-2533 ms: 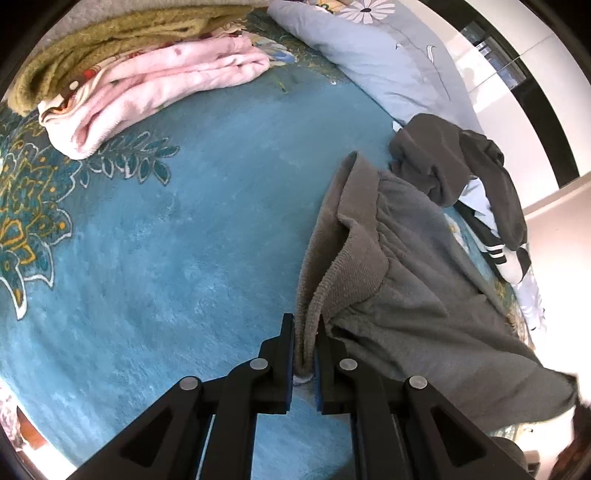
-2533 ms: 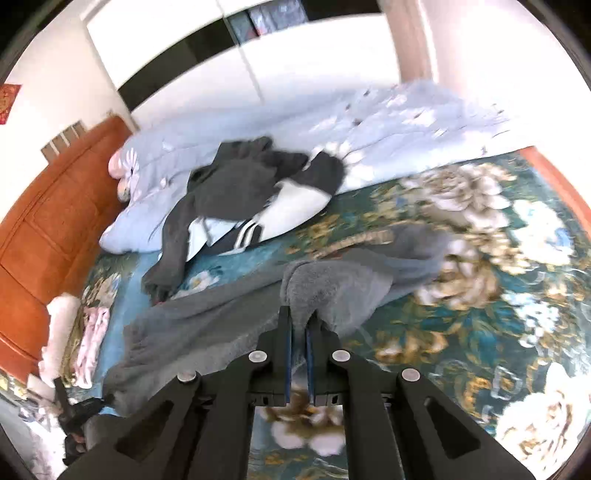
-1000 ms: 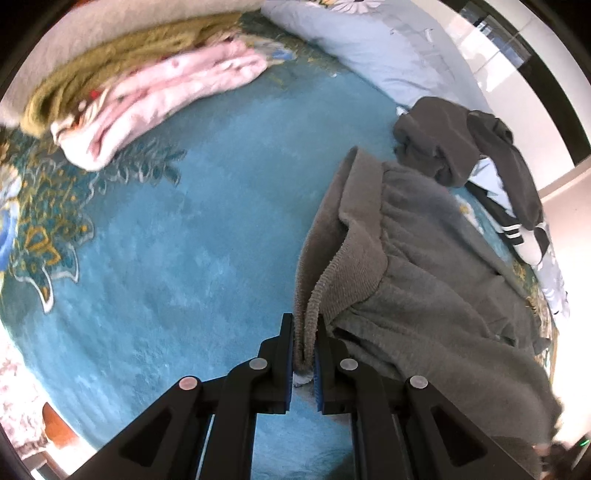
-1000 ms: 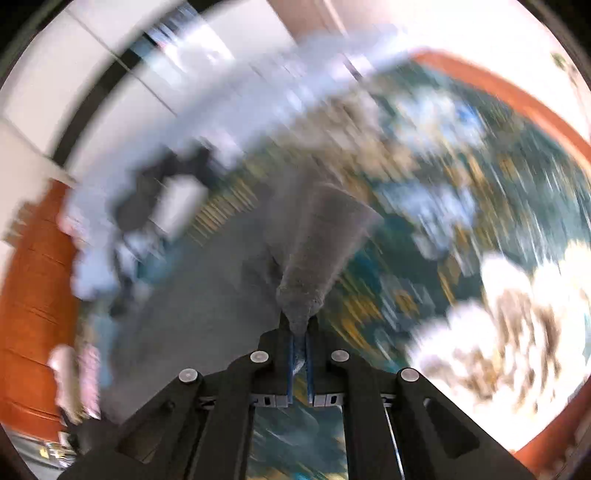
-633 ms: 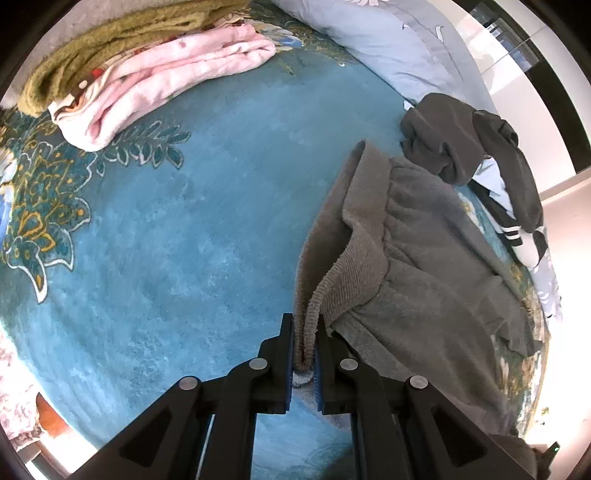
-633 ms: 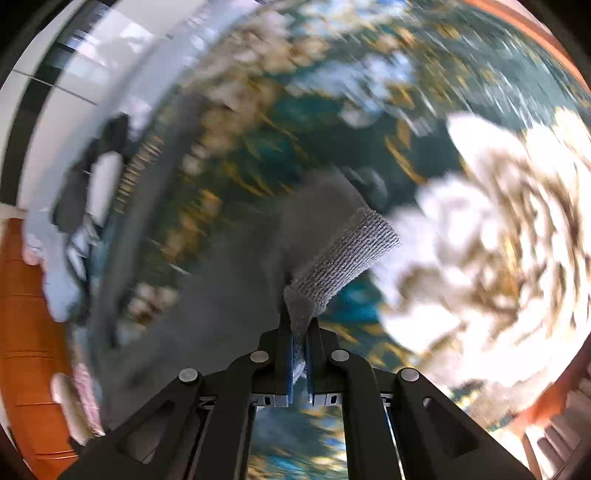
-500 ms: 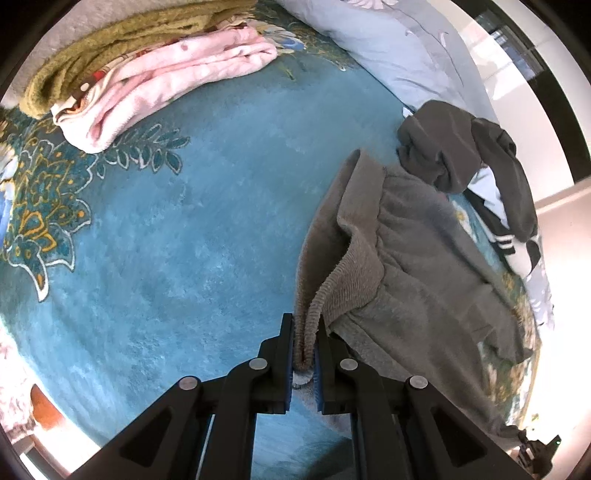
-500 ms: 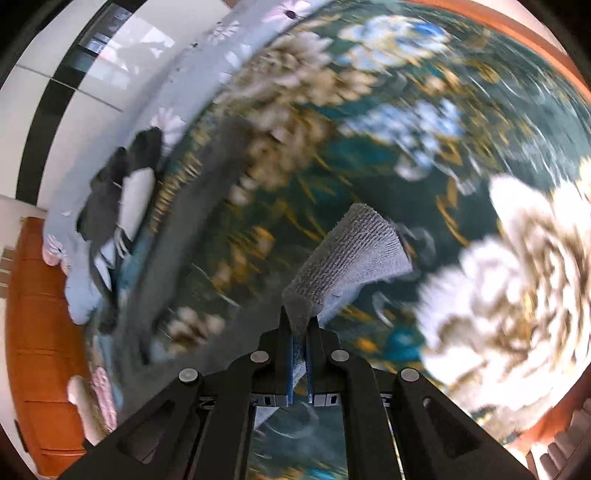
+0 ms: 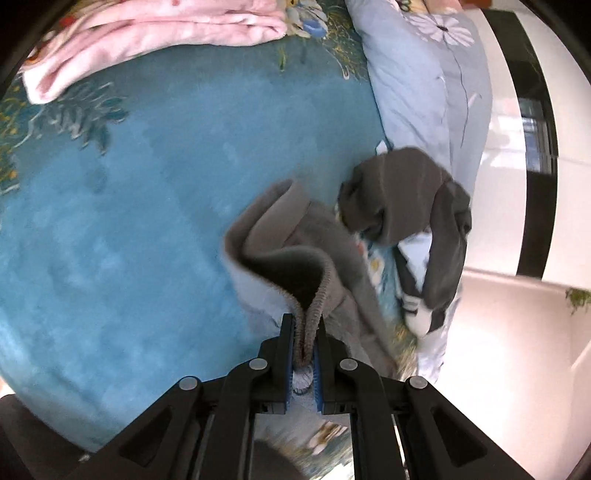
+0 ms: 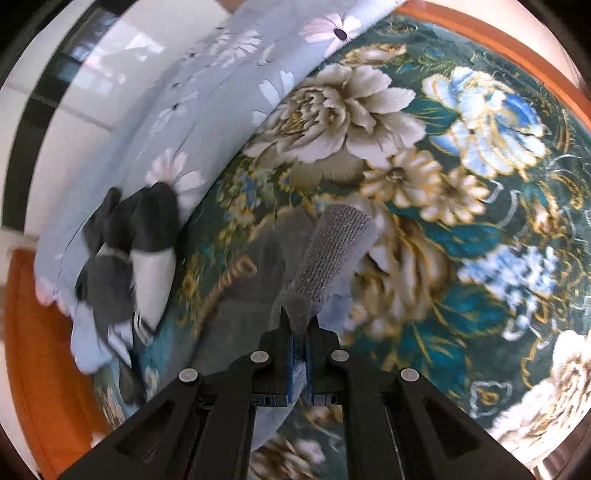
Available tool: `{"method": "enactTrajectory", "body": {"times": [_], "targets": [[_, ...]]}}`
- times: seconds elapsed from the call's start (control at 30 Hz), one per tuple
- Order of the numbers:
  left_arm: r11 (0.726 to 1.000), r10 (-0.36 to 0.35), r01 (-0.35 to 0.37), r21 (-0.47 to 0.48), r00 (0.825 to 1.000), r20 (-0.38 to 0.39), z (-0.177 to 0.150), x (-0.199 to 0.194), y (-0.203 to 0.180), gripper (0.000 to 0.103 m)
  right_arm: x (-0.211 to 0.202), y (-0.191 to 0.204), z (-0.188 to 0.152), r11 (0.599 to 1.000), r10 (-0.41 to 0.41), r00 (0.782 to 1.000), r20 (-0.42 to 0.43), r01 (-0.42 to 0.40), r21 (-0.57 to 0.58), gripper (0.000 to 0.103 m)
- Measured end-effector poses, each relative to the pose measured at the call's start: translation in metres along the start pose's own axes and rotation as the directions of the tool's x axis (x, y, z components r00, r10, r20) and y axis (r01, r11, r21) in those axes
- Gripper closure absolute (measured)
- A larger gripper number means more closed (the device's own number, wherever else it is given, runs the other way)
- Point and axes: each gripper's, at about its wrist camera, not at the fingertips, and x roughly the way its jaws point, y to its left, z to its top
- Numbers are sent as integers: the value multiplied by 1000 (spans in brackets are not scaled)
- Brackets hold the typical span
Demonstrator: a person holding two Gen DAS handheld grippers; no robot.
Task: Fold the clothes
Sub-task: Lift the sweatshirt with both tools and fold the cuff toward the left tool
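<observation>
A grey knit garment (image 9: 291, 236) with ribbed edges is held up off the blue floral bedspread (image 9: 147, 184). My left gripper (image 9: 305, 325) is shut on its ribbed waistband, which curls open above the fingers. In the right wrist view my right gripper (image 10: 298, 325) is shut on a ribbed cuff (image 10: 332, 251) of the same grey garment (image 10: 258, 280), which stands up from the fingers while the rest hangs below.
A dark grey and white garment (image 9: 417, 206) lies in a heap by the light blue quilt (image 9: 424, 81); it also shows in the right wrist view (image 10: 125, 251). A folded pink blanket (image 9: 147, 33) lies at the far left. An orange bed frame (image 10: 33, 350) borders the bedspread.
Both grippers have lifted and swung with the grey garment. The waistband now curls open in the air, and the cuff has turned from lying sideways to standing upright.
</observation>
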Motion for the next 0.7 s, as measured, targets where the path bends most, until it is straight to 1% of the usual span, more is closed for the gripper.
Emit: {"method": "enactTrajectory", "body": {"times": [0.1, 0.23, 0.33, 0.47, 0.57, 0.6, 0.63, 0.7], "targets": [[997, -34, 35, -63, 999, 21, 22, 16, -8, 94, 20, 16, 20, 998, -57, 998, -12, 57, 22, 98], [995, 8, -3, -103, 999, 45, 45, 41, -16, 94, 45, 33, 38, 986, -143, 989, -25, 144, 88, 98], [993, 10, -2, -118, 998, 69, 58, 57, -20, 94, 56, 44, 45, 979, -167, 986, -15, 167, 117, 98], [989, -19, 34, -140, 994, 108, 74, 74, -23, 93, 64, 51, 49, 974, -188, 982, 5, 186, 131, 98], [991, 13, 1, -134, 994, 105, 78, 85, -26, 86, 72, 57, 50, 974, -198, 980, 12, 196, 116, 97], [993, 15, -3, -117, 995, 103, 78, 86, -27, 84, 74, 59, 49, 975, -202, 979, 11, 200, 101, 96], [995, 7, 2, -95, 995, 102, 77, 85, -28, 80, 77, 61, 48, 976, -204, 979, 6, 202, 78, 95], [999, -13, 17, -33, 993, 119, 71, 77, -32, 73, 79, 62, 46, 984, -173, 985, 11, 173, 45, 94]]}}
